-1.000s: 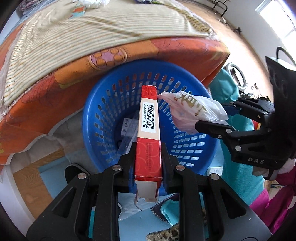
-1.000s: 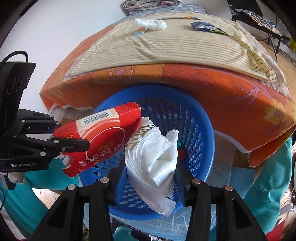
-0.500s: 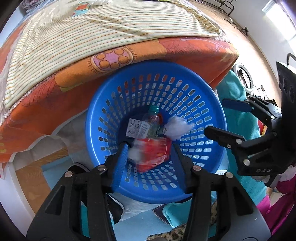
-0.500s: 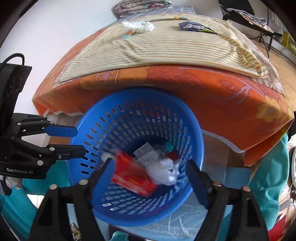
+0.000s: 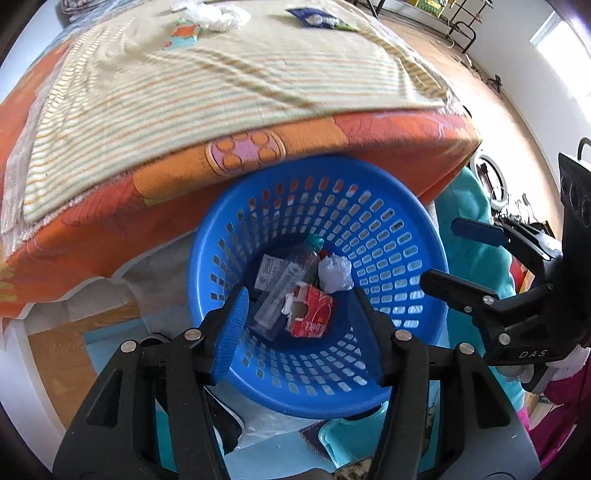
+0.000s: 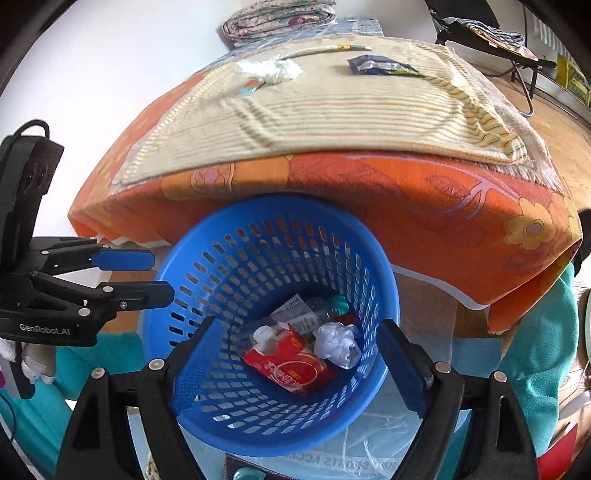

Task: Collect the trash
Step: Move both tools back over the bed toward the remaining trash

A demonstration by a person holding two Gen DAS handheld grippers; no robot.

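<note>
A blue perforated basket [image 5: 388, 206] [image 6: 177, 295] stands on the floor against the bed. Inside lie a red carton [image 5: 312, 314] [image 6: 291, 365], a crumpled white plastic bag [image 5: 334, 273] [image 6: 338, 343] and a clear bottle with a teal cap [image 5: 288, 284] [image 6: 321, 308]. My left gripper [image 5: 299, 325] [image 6: 157, 275] is open and empty above the basket's near rim. My right gripper [image 6: 299, 358] [image 5: 443, 254] is open and empty over the basket's right side. On the bed lie a white tissue wad [image 5: 218, 16] [image 6: 269, 70], a dark wrapper [image 5: 317, 18] [image 6: 382, 66] and a small colourful wrapper [image 5: 183, 35] [image 6: 251, 86].
The bed has an orange flowered sheet [image 5: 110, 214] [image 6: 424, 199] and a striped beige blanket [image 5: 203, 85] [image 6: 332, 114]. Teal cloth [image 5: 476, 236] [image 6: 535, 347] lies right of the basket. Clear plastic [image 6: 369, 435] lies on the floor under it. Wooden floor [image 5: 491, 96] stretches to the right.
Both grippers opened and let go: the red carton and the white plastic bag dropped into the basket and now lie at its bottom. Both grippers have tilted up towards the bed.
</note>
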